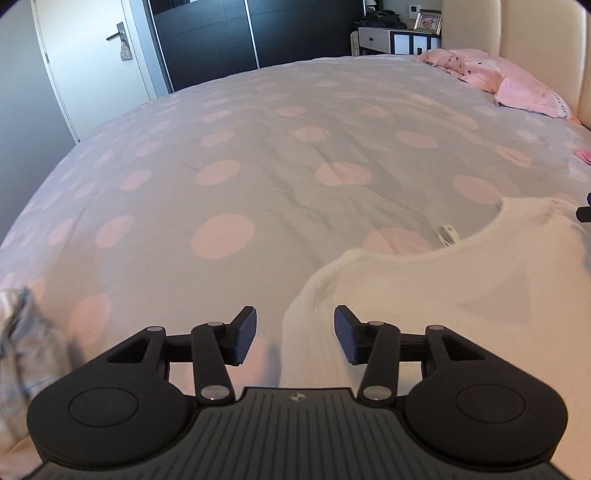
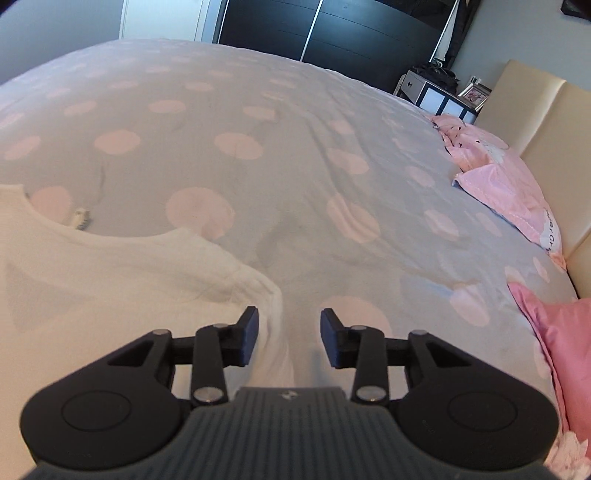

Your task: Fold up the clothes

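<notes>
A shirt (image 1: 461,295) lies flat on the bed (image 1: 258,155), collar toward the far side. The left tongs (image 1: 294,336) hang over its left edge, the right tongs (image 2: 289,338) over its right edge. Pillows (image 2: 495,177) lie against the headboard (image 2: 535,110) at the right, with a wardrobe (image 1: 251,33) beyond the bed.

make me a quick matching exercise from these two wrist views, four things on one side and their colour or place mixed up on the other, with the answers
Things:
1. white top
2. pillows
3. wardrobe doors
4. grey garment

Descriptions:
A. black, past the far side of the bed
B. pink, by the cream headboard
C. spread on the spotted duvet, between the two open grippers
D. bunched at the left edge of the left wrist view

Pairs: 1-C, 2-B, 3-A, 4-D
</notes>
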